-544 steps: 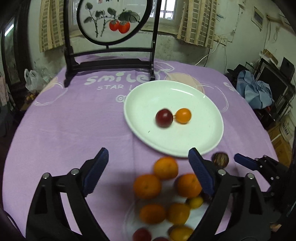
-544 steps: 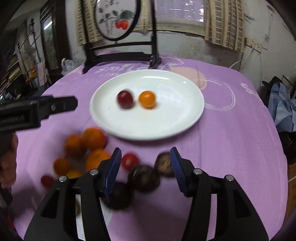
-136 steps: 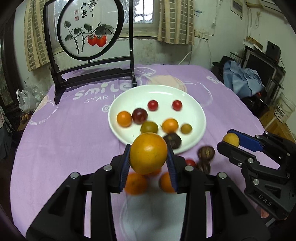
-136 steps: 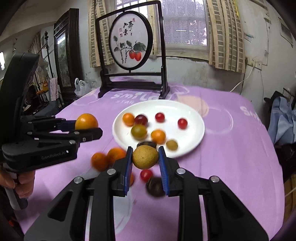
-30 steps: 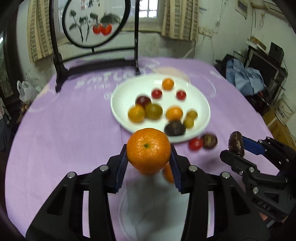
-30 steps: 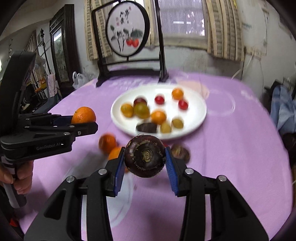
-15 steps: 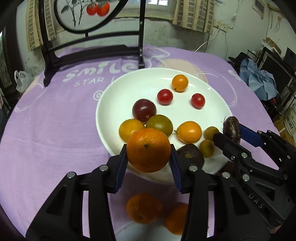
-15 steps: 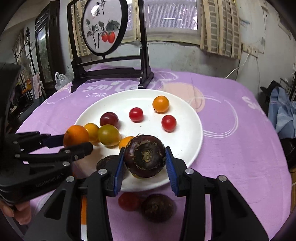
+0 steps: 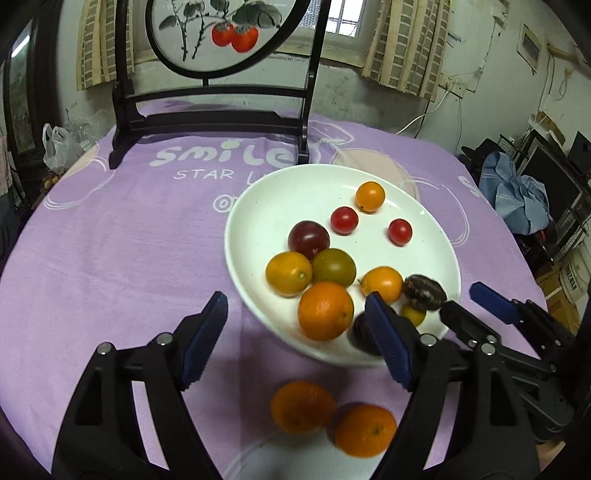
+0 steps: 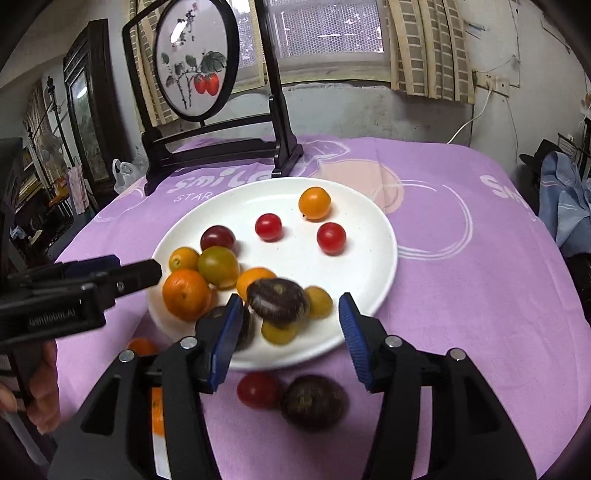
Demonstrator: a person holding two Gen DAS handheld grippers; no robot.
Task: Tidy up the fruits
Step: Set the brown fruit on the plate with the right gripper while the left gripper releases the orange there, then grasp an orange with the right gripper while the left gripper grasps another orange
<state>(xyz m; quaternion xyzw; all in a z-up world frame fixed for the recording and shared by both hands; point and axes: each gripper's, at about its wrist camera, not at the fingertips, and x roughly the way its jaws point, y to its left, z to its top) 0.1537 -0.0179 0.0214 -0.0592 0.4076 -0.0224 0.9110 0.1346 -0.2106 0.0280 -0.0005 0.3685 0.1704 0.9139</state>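
Note:
A white plate (image 9: pixel 258 206) (image 10: pixel 369 229) on the purple tablecloth holds several small fruits. My left gripper (image 9: pixel 295 343) is open just in front of the plate's near rim; the orange (image 9: pixel 325 310) (image 10: pixel 186 293) lies free on that rim. My right gripper (image 10: pixel 288 332) (image 9: pixel 465 299) is open over the plate's near edge; the dark purple fruit (image 10: pixel 277 299) (image 9: pixel 424 291), blurred, sits loose among the plate's fruits. Two oranges (image 9: pixel 301 406) lie on the cloth below my left gripper. A red tomato (image 10: pixel 258 389) and a dark fruit (image 10: pixel 314 400) lie on the cloth below my right gripper.
A black wooden stand with a round painted screen (image 9: pixel 221 29) (image 10: pixel 195 62) stands at the table's far side, behind the plate. A blue cloth heap (image 9: pixel 517 195) and clutter lie beyond the table's right edge. A plastic bag (image 9: pixel 59 147) sits at far left.
Both grippers have opened. The orange left my left gripper and the dark purple fruit left my right gripper; both now lie on the plate's near part.

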